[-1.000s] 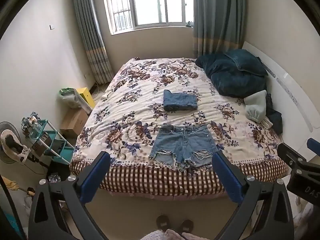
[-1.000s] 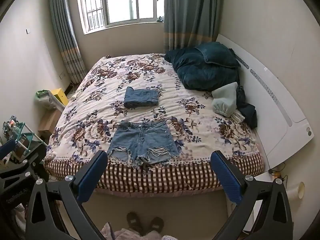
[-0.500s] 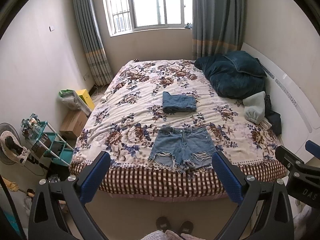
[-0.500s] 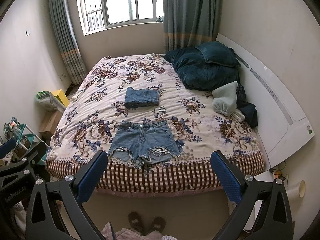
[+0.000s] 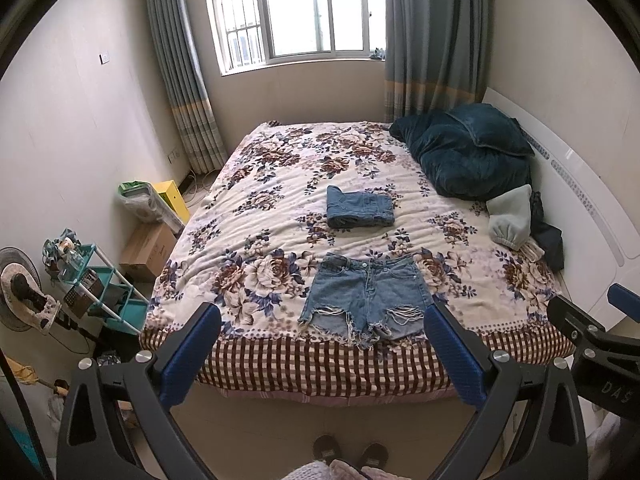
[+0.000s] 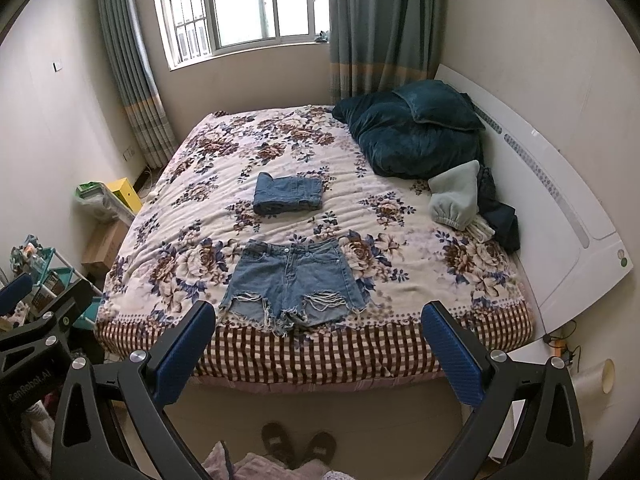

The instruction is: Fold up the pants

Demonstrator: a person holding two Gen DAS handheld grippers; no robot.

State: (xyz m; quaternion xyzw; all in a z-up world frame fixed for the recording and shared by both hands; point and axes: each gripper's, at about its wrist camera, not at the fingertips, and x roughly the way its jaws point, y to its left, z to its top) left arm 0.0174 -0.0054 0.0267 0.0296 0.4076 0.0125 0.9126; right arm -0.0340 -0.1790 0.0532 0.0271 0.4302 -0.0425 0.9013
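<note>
Denim shorts spread flat at the bed's foot

One pair of denim shorts, waistband toward the window, frayed hems at the bed edge; one folded denim garment beyond; left gripper and right gripper jaws spread, empty.

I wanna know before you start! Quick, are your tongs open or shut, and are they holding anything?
Left tongs: open, holding nothing.
Right tongs: open, holding nothing.

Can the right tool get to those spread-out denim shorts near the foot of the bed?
Probably yes. The right tool is open and empty, held back above the floor, and the denim shorts lie flat by the bed's near edge with nothing between them. It only has to move forward.
</note>
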